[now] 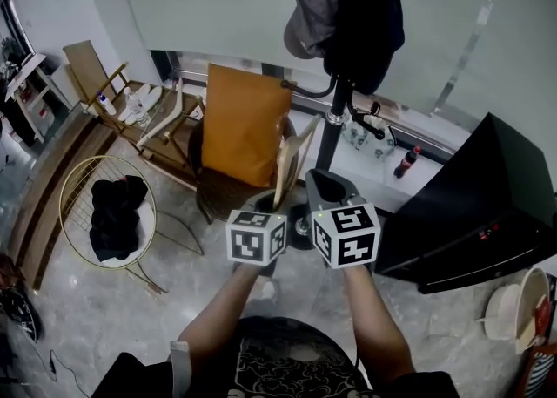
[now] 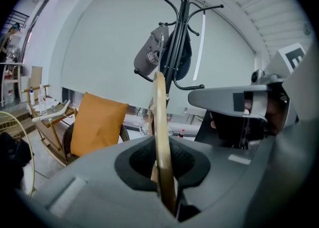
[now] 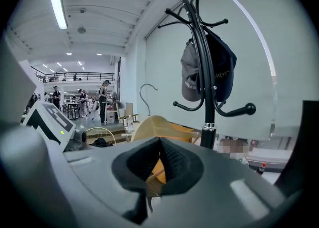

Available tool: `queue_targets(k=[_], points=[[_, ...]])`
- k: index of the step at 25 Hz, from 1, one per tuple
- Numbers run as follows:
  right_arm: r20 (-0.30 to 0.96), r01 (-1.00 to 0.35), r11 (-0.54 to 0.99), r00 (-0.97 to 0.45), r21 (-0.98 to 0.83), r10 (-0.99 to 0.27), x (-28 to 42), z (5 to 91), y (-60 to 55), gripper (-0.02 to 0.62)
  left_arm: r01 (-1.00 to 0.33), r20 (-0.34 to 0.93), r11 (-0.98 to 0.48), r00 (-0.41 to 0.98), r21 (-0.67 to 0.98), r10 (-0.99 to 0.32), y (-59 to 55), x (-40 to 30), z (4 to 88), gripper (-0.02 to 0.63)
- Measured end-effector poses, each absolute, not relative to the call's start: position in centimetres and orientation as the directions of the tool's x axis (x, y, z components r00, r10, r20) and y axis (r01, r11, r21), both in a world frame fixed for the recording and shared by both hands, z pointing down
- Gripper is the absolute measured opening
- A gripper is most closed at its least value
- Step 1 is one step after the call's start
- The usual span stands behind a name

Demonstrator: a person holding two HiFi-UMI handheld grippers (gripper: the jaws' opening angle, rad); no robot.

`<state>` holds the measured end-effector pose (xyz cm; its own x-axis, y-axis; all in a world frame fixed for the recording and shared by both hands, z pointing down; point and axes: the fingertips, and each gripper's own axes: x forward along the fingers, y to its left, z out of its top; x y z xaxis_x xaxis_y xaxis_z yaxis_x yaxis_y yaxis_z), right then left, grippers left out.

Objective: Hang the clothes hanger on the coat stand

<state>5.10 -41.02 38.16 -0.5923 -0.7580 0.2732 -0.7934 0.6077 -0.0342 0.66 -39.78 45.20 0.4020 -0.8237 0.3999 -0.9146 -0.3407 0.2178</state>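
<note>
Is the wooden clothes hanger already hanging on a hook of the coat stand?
No: the wooden clothes hanger is clamped in the left claw, short of the coat stand and on none of its hooks.

The left forearm [image 1: 222,309] and right forearm [image 1: 376,318] reach forward side by side, wrists straight. The left gripper [image 2: 160,161] tips slightly downward, its jaws clamped on a hanger [image 2: 158,102] standing edge-on between them. The right gripper [image 3: 159,162] rides just beside it, a little further ahead and tipped likewise. Its jaws seem pressed together, though the lower gap is hard to read.
</note>
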Motion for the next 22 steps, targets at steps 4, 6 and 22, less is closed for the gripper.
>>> queue_targets(k=[4, 6, 22], points=[[0.280, -0.803, 0.595, -0.578, -0.028, -0.767, 4.9, 38.1, -42.5, 0.002, -0.907, 0.398, -0.360, 0.420, 0.221, -0.815, -41.4, 0.6, 45.1, 0.035], [0.280, -0.808, 0.589, -0.571, -0.022, -0.772, 4.6, 38.0, -43.1, 0.002, -0.901, 0.397, -0.371, 0.432, 0.224, -0.810, -42.1, 0.6, 45.1, 0.035], [0.280, -0.837, 0.546, -0.531, -0.028, -0.800, 3.2, 38.0, -47.2, 0.000, -0.872, 0.408, -0.439, 0.489, 0.216, -0.771, -47.2, 0.6, 46.0, 0.035]])
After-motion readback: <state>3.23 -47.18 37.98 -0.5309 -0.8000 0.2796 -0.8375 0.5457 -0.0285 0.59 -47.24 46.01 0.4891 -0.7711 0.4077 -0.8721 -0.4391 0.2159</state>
